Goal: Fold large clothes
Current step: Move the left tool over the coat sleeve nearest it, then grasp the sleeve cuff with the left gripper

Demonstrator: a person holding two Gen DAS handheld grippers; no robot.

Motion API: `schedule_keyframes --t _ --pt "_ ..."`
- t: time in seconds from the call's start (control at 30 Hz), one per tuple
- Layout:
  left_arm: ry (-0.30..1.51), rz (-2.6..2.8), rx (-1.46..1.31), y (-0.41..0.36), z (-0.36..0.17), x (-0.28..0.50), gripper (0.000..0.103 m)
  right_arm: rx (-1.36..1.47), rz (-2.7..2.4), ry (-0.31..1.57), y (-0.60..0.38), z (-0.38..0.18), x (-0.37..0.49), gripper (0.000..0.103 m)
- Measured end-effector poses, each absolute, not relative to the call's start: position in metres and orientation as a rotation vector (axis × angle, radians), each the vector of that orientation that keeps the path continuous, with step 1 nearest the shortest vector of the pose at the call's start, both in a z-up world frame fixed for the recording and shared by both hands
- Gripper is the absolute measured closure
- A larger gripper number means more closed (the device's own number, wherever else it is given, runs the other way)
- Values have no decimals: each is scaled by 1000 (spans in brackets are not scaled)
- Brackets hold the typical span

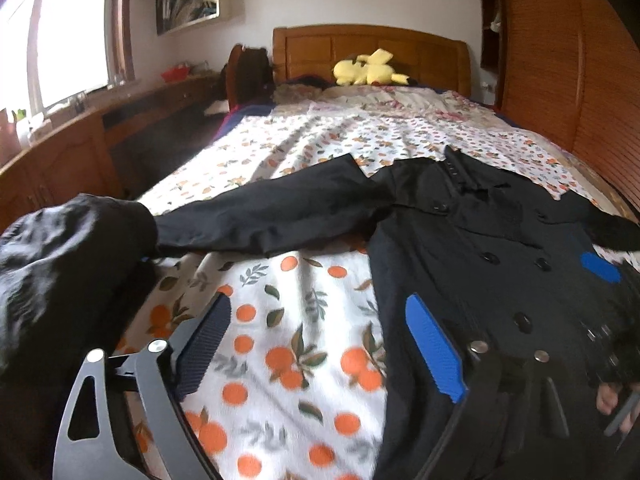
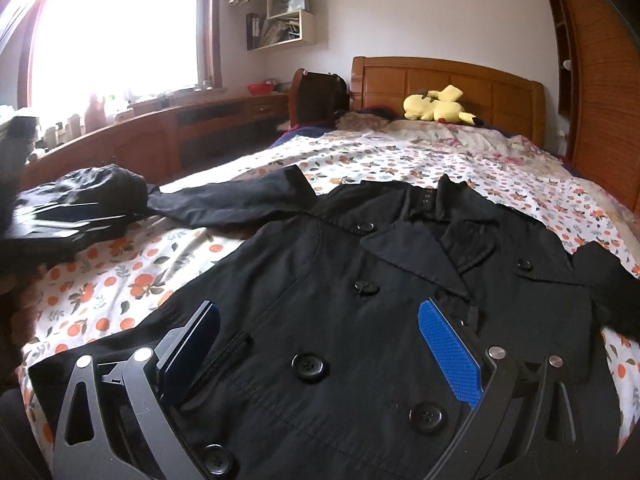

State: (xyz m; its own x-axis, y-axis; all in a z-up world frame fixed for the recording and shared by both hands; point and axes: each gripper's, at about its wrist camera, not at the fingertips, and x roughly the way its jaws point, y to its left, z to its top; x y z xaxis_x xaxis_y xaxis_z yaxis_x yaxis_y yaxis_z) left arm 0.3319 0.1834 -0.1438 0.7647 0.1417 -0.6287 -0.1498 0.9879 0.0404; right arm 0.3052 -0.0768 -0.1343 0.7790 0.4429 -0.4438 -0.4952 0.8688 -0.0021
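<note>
The black coat, lying face-up and spread flat on the bed, appears soft, limp and moderately heavy; grasp at the outstretched sleeve or hem, as the left hand-held gripper and right hand-held gripper both hover open and empty.

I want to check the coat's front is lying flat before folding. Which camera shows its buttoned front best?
The right wrist view: the black coat fills it, with lapels, collar and both button rows visible between the open right gripper. The left wrist view shows the coat obliquely at the right, mostly its outstretched sleeve.
</note>
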Motion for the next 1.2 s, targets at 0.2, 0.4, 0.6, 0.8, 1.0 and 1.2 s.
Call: schedule_keyframes --t 0.2,0.4,0.6,0.8,1.0,1.2 --pt "723 226 -19 209 -162 384 16 -111 516 457 -79 -136 309 7" --pt "783 280 -94 243 -184 428 22 -114 519 459 -78 -136 309 7" --pt "856 333 -221 278 -207 456 34 -94 532 471 -81 -136 311 7" --pt "873 326 -269 289 -214 473 86 -97 539 469 -80 -136 310 7" --pt "894 296 -285 283 -212 491 103 -89 540 456 -84 -130 306 7" --pt "847 314 -260 265 -184 490 103 -70 540 437 -91 -120 302 7"
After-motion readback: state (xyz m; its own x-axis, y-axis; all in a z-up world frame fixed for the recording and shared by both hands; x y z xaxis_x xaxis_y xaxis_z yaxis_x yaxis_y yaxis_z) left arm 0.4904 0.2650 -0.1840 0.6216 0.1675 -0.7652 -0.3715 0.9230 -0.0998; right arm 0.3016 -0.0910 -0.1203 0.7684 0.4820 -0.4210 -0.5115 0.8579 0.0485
